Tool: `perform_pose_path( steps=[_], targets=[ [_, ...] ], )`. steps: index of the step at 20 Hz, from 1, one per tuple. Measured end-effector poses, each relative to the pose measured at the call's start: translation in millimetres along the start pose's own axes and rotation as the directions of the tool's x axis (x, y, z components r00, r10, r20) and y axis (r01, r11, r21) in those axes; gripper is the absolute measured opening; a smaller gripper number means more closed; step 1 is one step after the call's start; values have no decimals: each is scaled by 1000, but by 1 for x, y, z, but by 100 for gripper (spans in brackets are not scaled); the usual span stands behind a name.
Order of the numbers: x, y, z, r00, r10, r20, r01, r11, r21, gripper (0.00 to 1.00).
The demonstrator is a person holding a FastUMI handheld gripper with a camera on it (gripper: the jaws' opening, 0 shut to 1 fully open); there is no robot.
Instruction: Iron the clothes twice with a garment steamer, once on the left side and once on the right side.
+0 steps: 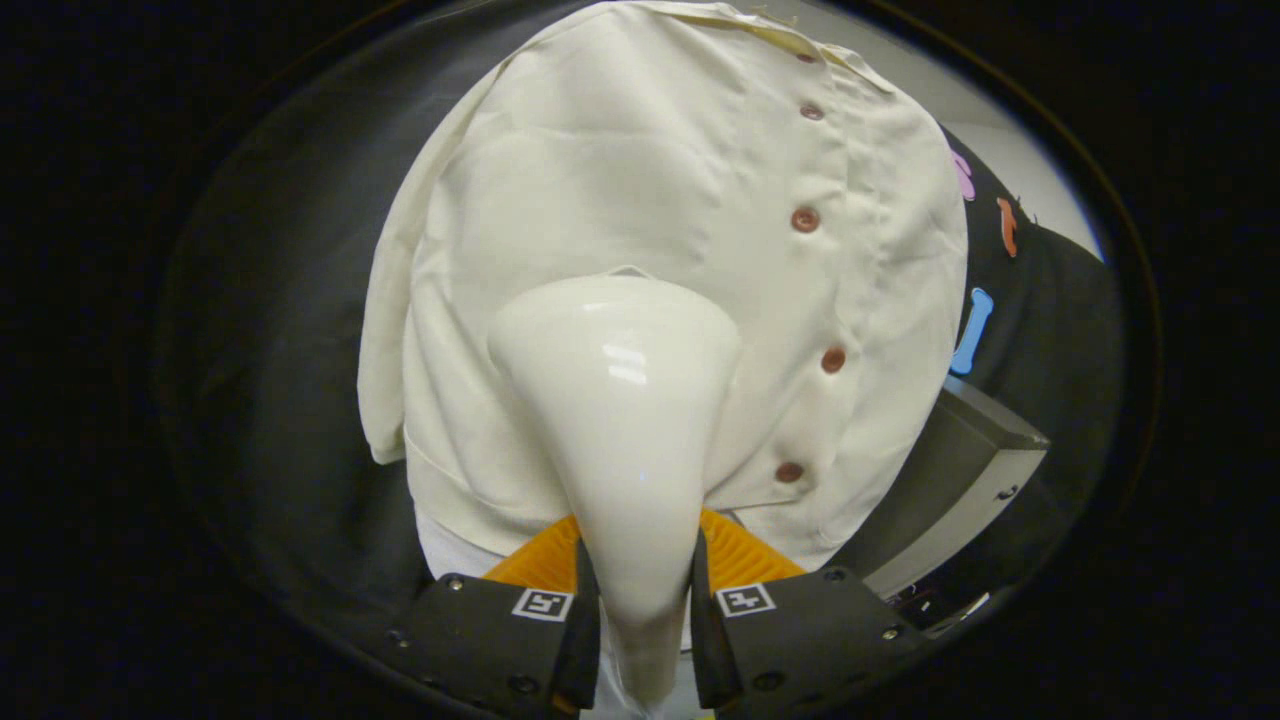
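Gripper point(645, 600) clamped on steamer point(625, 420), both fingers pressing its narrow handle. Steamer runs straight ahead from between the fingers, long axis along them, wide head pointing away at the shirt point(600, 180). Head sits against the shirt's lower half, just left of the button point(833, 359) row.
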State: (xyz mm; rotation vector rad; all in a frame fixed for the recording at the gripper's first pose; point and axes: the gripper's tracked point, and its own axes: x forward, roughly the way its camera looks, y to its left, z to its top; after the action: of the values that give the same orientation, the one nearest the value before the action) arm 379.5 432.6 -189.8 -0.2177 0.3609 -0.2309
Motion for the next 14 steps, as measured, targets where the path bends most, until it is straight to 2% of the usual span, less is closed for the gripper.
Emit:
perform_pose_path(
  steps=[8, 14],
  targets=[
    [14, 16, -64, 995, 10, -98, -10, 1000, -8, 38],
    [-9, 11, -66, 995, 41, -87, -42, 999, -9, 38]
  ],
)
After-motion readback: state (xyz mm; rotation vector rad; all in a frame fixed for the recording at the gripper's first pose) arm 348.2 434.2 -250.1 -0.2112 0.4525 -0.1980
